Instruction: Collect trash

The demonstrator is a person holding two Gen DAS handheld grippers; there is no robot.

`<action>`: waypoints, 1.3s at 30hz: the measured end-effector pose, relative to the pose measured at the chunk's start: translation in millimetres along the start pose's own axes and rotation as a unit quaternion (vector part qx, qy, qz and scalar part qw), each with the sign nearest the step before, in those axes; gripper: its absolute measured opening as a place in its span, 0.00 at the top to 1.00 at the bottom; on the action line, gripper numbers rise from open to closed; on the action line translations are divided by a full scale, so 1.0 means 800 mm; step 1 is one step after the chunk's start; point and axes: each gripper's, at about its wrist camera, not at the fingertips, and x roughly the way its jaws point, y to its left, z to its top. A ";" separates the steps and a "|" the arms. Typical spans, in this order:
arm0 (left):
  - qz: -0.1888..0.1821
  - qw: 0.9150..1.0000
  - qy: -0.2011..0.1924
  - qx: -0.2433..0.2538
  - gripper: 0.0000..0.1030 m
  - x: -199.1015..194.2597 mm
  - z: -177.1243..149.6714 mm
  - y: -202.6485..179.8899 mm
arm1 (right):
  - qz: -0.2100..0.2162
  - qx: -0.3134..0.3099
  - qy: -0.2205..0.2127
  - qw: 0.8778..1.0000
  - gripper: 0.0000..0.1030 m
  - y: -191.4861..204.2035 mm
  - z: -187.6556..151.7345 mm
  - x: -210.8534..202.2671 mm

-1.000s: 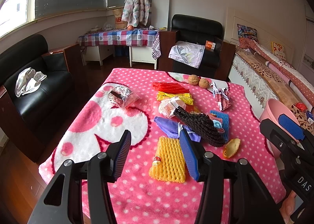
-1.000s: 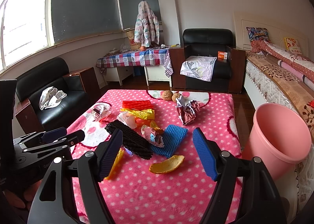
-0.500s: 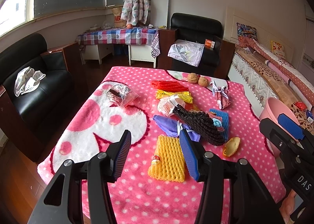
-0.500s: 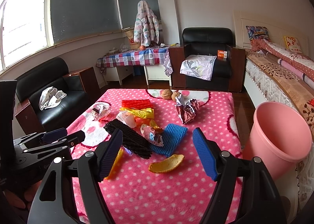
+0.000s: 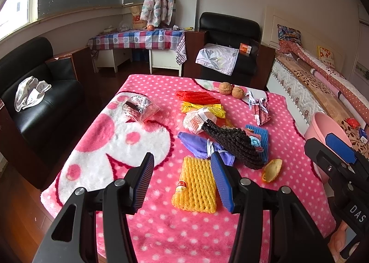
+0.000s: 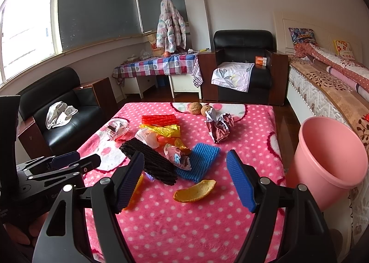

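Trash lies scattered on a table under a pink polka-dot blanket. Nearest is a yellow foam net, with a purple wrapper, a black foam net, a blue foam net and an orange peel around it. Farther back lie red and yellow wrappers, a crumpled foil wrapper, a clear packet and two walnuts. My left gripper hovers open above the near edge, empty. My right gripper is open and empty too, over the peel. A pink bin stands at the table's right.
A black sofa with a white cloth lines the left side. Behind the table stand a black armchair and a small table with a checked cloth. A bed runs along the right wall behind the bin.
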 end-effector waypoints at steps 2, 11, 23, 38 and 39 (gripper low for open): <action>-0.002 1.000 0.003 -0.001 0.50 -0.001 -0.004 -0.003 | 0.000 0.001 0.001 1.000 0.28 0.000 -0.002 0.000; -0.021 1.000 0.006 -0.010 0.50 0.012 0.006 0.027 | -0.004 0.017 0.015 1.000 0.28 -0.014 -0.005 0.007; -0.099 0.989 0.092 0.053 0.51 0.050 -0.019 0.031 | 0.023 0.022 0.054 0.998 0.28 -0.031 -0.017 0.025; -0.145 0.979 0.141 0.023 0.91 0.084 -0.023 0.043 | 0.118 -0.053 0.073 0.989 0.38 0.026 -0.007 0.049; -0.144 0.980 0.137 0.021 0.91 0.082 -0.021 0.046 | 0.120 -0.059 0.073 0.988 0.39 0.030 -0.006 0.051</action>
